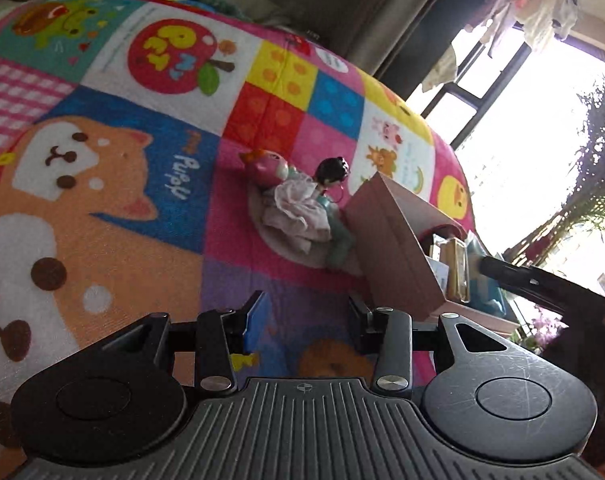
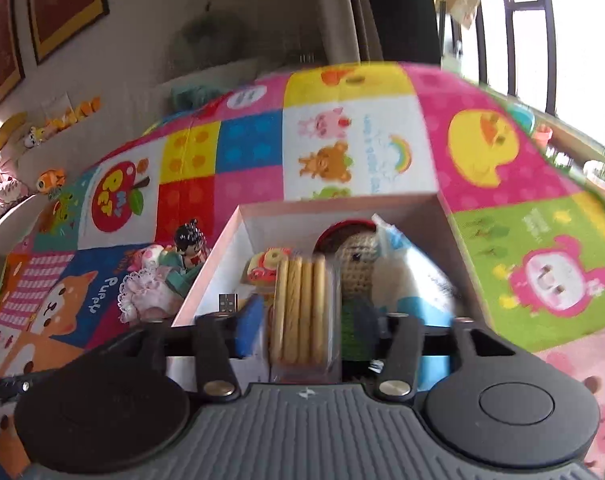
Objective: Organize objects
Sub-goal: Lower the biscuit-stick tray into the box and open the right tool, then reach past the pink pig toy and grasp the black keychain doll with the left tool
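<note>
A pink cardboard box [image 1: 386,240] sits on the colourful play mat [image 1: 102,160]. A doll with black hair and a pale lace dress [image 1: 302,208] lies just left of the box beside a pink round toy [image 1: 268,166]. My left gripper [image 1: 306,316] is open and empty above the mat, short of the doll. My right gripper [image 2: 314,320] hovers over the box [image 2: 218,252], jaws apart around a clear pack of biscuits [image 2: 300,308]; whether they grip it is unclear. A crocheted doll [image 2: 352,268], a red toy [image 2: 264,266] and a blue-white pouch [image 2: 418,280] lie inside. The doll [image 2: 182,264] shows left of the box.
A USB plug [image 2: 227,304] sticks up by the box's near left wall. A sofa with small plush toys [image 2: 48,180] runs along the mat's far left. Windows and plants [image 1: 590,200] are on the right. My right gripper's arm [image 1: 542,284] reaches over the box.
</note>
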The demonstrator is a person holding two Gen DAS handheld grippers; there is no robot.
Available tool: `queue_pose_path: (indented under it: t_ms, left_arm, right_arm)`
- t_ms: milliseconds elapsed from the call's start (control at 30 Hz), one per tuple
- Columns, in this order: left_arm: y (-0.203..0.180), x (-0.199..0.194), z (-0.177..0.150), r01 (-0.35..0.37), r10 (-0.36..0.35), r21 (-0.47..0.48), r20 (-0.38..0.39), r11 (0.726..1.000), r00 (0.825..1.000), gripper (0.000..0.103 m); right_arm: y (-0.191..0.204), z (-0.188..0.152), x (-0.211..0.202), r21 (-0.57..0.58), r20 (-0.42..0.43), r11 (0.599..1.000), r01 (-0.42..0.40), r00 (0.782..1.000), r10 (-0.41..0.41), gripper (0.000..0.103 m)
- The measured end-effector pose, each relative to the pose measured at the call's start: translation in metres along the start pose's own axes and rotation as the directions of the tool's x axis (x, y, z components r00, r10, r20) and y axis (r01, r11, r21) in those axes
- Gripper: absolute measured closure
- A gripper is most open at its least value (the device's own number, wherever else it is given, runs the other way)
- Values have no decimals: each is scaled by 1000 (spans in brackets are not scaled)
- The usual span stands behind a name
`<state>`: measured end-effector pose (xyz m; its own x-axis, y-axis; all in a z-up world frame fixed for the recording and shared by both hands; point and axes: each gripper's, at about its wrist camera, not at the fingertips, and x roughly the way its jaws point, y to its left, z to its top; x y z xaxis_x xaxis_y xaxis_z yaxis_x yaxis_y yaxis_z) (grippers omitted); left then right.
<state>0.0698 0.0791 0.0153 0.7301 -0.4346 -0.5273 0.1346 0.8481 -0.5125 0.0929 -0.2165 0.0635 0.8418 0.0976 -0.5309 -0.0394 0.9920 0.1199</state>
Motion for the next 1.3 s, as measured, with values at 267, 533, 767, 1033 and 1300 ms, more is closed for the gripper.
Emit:
queue_pose_path:
  t_ms: [267, 533, 767, 1033, 1300]
  left_arm:
    - [-21, 34, 50, -50, 46, 24, 135, 998, 990, 58]
    - [-20, 134, 132, -159, 167, -69, 124, 985, 978, 62]
    - [-26, 198, 139, -121, 117, -36, -86, 992, 989, 66]
    - [-59, 168, 99, -48, 112, 279, -219, 959, 969, 78]
    - [-54, 93, 29, 51, 21, 234, -294, 971, 956, 80]
  right_arm:
    - [5, -48, -58, -131, 95, 990, 44, 995, -32, 10]
    - [-2, -93, -46, -15, 22, 1000, 4, 1000, -4, 8]
    - [-14, -93, -46, 58, 33, 998, -19, 999, 17, 5]
    - [-24, -94, -44, 120, 21, 993, -25, 1000, 23, 4]
    - [-20, -93, -45, 97, 24, 995, -20, 1000, 17, 3]
